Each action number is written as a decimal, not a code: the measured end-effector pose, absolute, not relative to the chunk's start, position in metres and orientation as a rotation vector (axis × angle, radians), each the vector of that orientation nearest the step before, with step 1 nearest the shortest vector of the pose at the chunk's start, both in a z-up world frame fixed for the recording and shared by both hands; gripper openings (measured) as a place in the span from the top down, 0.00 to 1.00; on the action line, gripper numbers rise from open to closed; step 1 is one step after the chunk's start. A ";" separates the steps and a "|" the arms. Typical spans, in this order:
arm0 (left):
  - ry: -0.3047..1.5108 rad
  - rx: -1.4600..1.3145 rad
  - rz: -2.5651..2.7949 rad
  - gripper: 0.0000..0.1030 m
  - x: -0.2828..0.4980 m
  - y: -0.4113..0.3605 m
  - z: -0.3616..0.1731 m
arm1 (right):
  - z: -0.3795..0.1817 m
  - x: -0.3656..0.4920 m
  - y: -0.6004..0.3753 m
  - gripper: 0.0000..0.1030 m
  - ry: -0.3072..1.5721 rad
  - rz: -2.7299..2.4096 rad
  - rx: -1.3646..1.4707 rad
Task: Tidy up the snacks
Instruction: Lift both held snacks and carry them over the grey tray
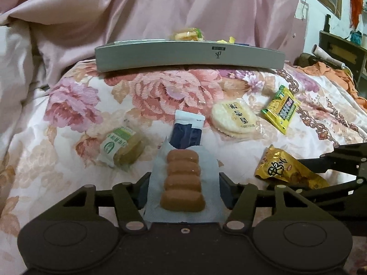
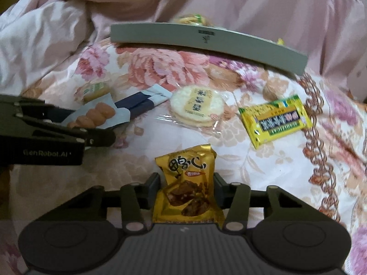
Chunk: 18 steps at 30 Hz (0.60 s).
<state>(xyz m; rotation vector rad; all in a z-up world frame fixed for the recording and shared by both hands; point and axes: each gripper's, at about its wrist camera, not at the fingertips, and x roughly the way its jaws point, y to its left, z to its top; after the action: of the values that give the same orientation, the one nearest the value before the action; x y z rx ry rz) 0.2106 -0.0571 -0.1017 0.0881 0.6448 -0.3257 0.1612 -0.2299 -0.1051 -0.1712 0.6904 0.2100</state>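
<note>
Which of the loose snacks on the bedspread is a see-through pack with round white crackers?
The rice cracker pack, between the blue-and-white sachet and the yellow packet. Its wrapper is clear; the others are opaque or coloured.

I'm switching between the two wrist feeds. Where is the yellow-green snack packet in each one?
Left wrist: yellow-green packet lies at right of centre, right of the round rice cracker pack.
Right wrist: it lies at right, again just right of the cracker pack.
Shared landmark: the grey tray beyond both.
</note>
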 end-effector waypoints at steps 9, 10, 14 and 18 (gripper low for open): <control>0.531 0.068 -0.256 0.41 0.190 -0.050 -0.085 | -0.105 0.143 -0.206 0.50 0.577 0.223 -0.400; 0.521 0.054 -0.244 0.41 0.190 -0.048 -0.083 | -0.104 0.142 -0.204 0.50 0.562 0.228 -0.416; 0.508 -0.001 -0.195 0.41 0.192 -0.046 -0.074 | -0.101 0.135 -0.198 0.50 0.504 0.223 -0.471; 0.482 -0.007 -0.167 0.41 0.190 -0.049 -0.063 | -0.093 0.129 -0.201 0.50 0.444 0.201 -0.455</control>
<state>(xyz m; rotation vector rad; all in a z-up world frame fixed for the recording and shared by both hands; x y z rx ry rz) 0.1903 -0.0493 -0.0627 -0.0071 0.4822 -0.1674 0.1286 -0.2009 -0.0927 -0.4546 0.4436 0.2010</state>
